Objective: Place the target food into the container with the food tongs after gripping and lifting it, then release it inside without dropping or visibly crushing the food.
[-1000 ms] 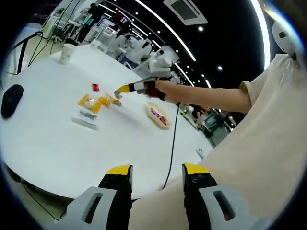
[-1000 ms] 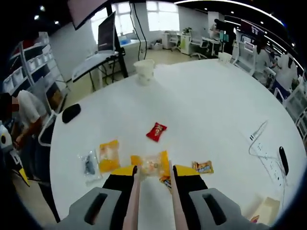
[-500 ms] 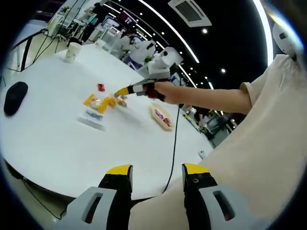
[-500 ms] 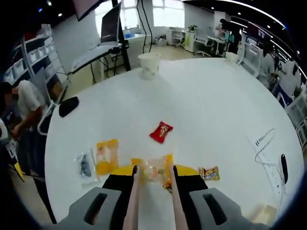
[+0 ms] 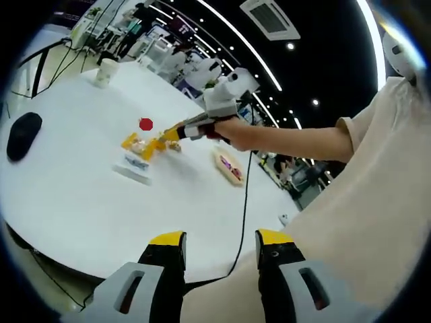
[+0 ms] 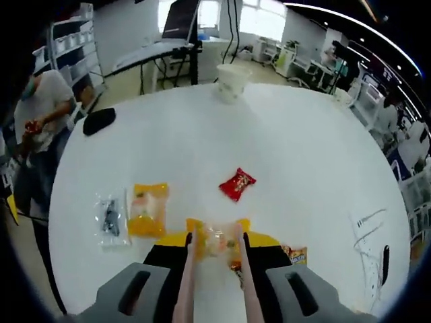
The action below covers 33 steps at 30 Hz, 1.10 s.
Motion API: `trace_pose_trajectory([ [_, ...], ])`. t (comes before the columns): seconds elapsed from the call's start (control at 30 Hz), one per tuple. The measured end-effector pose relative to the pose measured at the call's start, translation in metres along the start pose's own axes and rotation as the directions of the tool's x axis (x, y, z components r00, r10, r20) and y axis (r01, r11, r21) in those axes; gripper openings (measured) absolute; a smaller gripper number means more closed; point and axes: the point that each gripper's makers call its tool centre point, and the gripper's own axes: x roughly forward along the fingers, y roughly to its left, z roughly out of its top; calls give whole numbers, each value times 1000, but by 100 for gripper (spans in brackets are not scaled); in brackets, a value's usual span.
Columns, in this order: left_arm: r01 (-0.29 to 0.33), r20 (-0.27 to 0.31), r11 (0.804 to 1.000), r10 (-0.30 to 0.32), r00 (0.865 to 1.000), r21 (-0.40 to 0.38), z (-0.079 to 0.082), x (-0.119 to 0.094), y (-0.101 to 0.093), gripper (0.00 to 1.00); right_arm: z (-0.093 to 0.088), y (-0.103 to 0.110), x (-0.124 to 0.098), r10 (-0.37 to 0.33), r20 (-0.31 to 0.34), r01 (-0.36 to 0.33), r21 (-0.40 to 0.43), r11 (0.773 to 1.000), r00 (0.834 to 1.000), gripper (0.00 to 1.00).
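My right gripper (image 6: 215, 246) is shut on a pair of pink food tongs (image 6: 186, 269), whose two arms run forward between the jaws. The tong tips flank a clear-and-yellow snack packet (image 6: 217, 234) on the white table (image 6: 303, 155); I cannot tell whether it is lifted. In the left gripper view a person's hand holds the right gripper (image 5: 176, 131) over the yellow packets (image 5: 138, 144). The container (image 5: 229, 167), a shallow tray with food in it, lies to the right of them. Low over the near table edge, my left gripper (image 5: 219, 239) is open and holds nothing.
A red packet (image 6: 236, 184), a yellow packet (image 6: 148, 208), a clear packet (image 6: 108, 219) and a small orange candy (image 6: 295, 254) lie around the tongs. A white cup (image 6: 231, 73) and a black mouse (image 6: 99, 121) sit farther off. A cable (image 6: 367, 222) lies at the right.
The right gripper with the tongs has dipped lower and leftward over the yellow packets. The packet stays between the tong tips. The left gripper has not moved.
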Motion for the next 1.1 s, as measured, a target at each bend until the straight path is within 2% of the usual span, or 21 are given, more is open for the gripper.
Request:
trace_pose_trajectory([
  [0.13, -1, 3, 1000, 1, 1000, -11, -3, -1, 0, 40, 2, 0, 2, -5, 0, 5, -16, 1000, 1000, 30],
  [0.27, 6, -2, 1000, -6, 1000, -17, -6, 1, -2, 40, 0, 1, 4, 3, -8, -3, 8, 1000, 1000, 30],
  [0.9, 8, 4, 1000, -8, 1000, -29, -4, 1, 3, 40, -11, -2, 11, 26, -9, -25, 80, 996, 1000, 30],
  [1.1, 10, 4, 999, -10, 1000, -32, -3, 2, 4, 40, -12, -2, 13, 32, -9, -31, 81, 996, 999, 30],
])
